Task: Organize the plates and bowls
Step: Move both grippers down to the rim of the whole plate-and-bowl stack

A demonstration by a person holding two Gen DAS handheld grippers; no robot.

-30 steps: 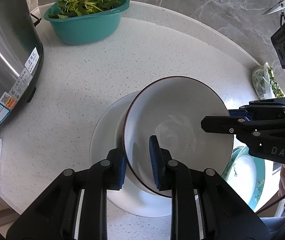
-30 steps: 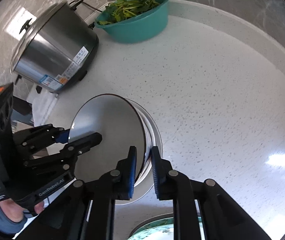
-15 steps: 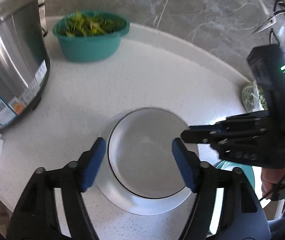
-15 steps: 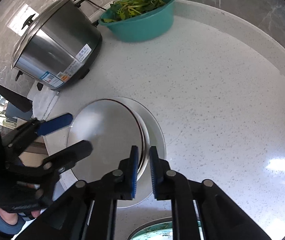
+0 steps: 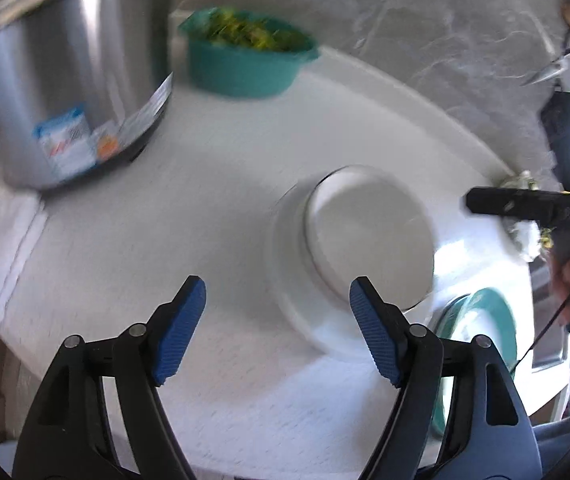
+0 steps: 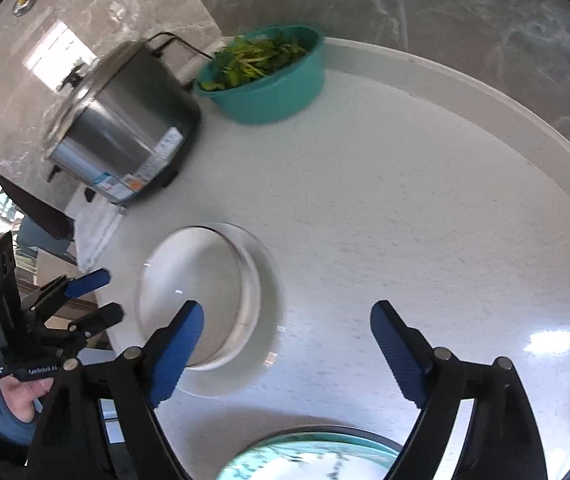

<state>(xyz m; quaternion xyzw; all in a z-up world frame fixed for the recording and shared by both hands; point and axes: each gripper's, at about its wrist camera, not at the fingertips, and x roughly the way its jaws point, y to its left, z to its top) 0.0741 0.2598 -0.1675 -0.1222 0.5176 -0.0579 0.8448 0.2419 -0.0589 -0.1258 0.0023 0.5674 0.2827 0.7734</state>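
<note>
Resting free now, the white bowl [image 6: 197, 292] sits nested in the white plate [image 6: 273, 292] near the bench's [image 6: 405, 200] front edge. Both the left gripper [image 5: 277, 332] and right gripper [image 6: 285, 356] have let go and drawn back, jaws spread wide (a second ago each pinched the rim). That stack looks finished; the teal-rimmed plate [image 6: 313, 456] likely follows.

White bowl [image 5: 369, 236] on white plate [image 5: 297, 280]; teal patterned plate [image 6: 309, 460]; blue-padded fingers [image 5: 179, 336].

The bowl [image 5: 369, 236] now sits flat in the white plate [image 5: 289, 264]; both grippers, left [image 5: 281, 332] and right [image 6: 289, 356], are spread wide, clear of it.
</note>
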